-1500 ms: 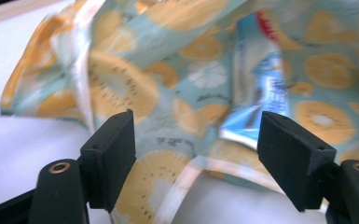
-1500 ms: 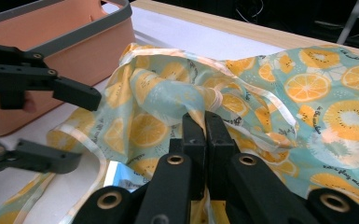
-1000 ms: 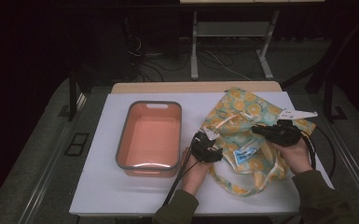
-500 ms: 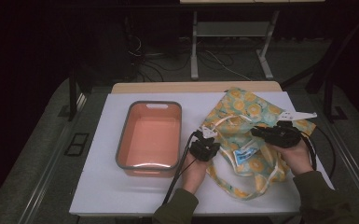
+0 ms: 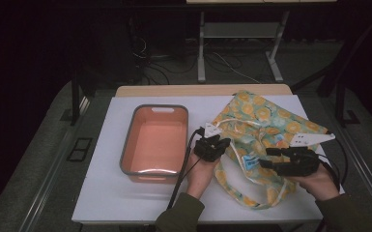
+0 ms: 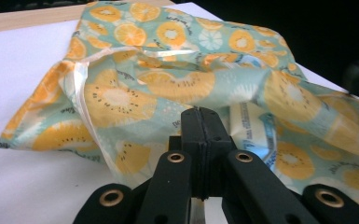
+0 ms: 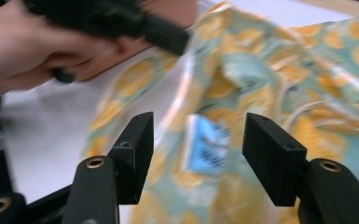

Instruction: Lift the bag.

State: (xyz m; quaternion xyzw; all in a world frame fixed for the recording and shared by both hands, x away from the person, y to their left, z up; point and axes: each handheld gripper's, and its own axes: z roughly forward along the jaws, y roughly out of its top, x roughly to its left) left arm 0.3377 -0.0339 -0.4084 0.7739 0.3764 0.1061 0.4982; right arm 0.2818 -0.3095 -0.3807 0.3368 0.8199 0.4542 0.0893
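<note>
The bag (image 5: 265, 130) lies on the right part of the white table (image 5: 101, 193). It is soft cloth with orange fruit slices printed on it. Beside it on the left sits an orange tub (image 5: 155, 142), and nothing can be seen in it.

The left gripper (image 5: 216, 145) has its jaws pressed tight together at the bag's left edge, near the mouth. In the left gripper view (image 6: 200, 116) the tips sit against the cloth, so it looks like they pinch a fold of the bag. The fold itself is hard to see between the black tips.

The right gripper (image 5: 276, 155) is over the front part of the bag. Its jaws stand apart and have just been opening. In the right gripper view (image 7: 197, 149) they have nothing between them. Past them, a blue and white pack (image 7: 207, 144) peeks out from the bag. That picture is blurry.

I think the step now is opening the bag to get at what is inside. The left gripper holds the edge up. The right one needs to go into the mouth, put its jaws around the pack and then close on it. The cloth is floppy, so the left gripper should keep the edge lifted, or the mouth may fall shut.
</note>
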